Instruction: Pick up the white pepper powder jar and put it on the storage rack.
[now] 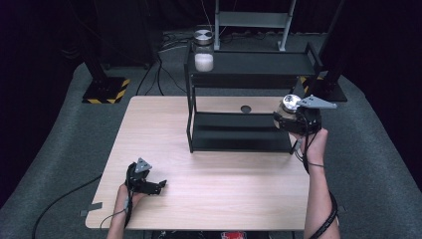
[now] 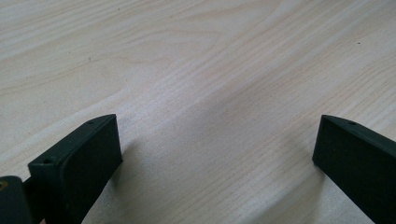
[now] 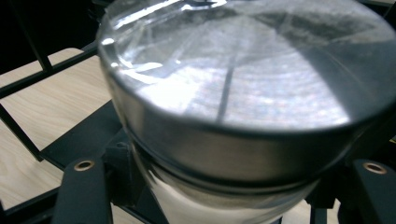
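Observation:
My right gripper (image 1: 284, 119) is shut on a glass jar (image 1: 288, 107) with a silver metal lid (image 3: 247, 79) and white contents, held at the right end of a black two-tier shelf (image 1: 234, 138), level with its lower tier. In the right gripper view the jar sits between my two black jaws, lid close to the camera. A second, similar jar (image 1: 203, 50) with white contents stands on the shelf's top tier at its left end. My left gripper (image 1: 158, 187) rests low over the wooden table (image 1: 214, 189) near its front left corner, open with nothing between its fingers (image 2: 79, 163).
The black shelf stands on the back half of the table. A small dark round hole (image 1: 245, 108) shows in the tabletop behind the shelf's lower tier. Black stands with yellow-black striped bases (image 1: 106, 90) sit on the grey floor beyond the table.

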### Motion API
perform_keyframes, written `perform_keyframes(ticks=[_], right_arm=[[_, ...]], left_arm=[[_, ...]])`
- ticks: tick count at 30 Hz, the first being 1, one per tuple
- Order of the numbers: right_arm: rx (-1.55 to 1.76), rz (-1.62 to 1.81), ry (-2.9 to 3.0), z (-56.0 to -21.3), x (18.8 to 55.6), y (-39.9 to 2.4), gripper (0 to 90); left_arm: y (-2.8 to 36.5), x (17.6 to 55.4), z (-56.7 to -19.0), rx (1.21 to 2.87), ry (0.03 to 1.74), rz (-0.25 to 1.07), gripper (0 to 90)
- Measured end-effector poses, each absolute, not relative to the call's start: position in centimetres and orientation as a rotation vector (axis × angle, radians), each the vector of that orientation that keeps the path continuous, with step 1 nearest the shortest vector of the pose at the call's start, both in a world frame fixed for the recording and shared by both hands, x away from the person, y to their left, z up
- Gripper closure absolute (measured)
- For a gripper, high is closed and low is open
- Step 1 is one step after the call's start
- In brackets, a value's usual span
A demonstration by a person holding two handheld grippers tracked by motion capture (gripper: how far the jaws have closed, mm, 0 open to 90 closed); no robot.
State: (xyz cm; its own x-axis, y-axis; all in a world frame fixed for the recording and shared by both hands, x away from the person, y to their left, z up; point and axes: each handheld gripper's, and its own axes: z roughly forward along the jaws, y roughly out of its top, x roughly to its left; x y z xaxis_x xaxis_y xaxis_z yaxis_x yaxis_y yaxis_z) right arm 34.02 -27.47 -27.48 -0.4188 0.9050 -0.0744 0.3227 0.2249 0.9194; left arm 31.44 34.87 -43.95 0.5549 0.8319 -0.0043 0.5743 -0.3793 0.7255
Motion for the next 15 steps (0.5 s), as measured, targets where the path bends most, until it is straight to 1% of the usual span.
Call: perform_keyframes(ticks=[15], right_arm=[[1.115, 1.188, 1.867, -25.2, 34.2, -27.8, 30.3]], left_arm=[[34.9, 31.4, -43.9, 2.098, 1.125, 0.478, 0.3]])
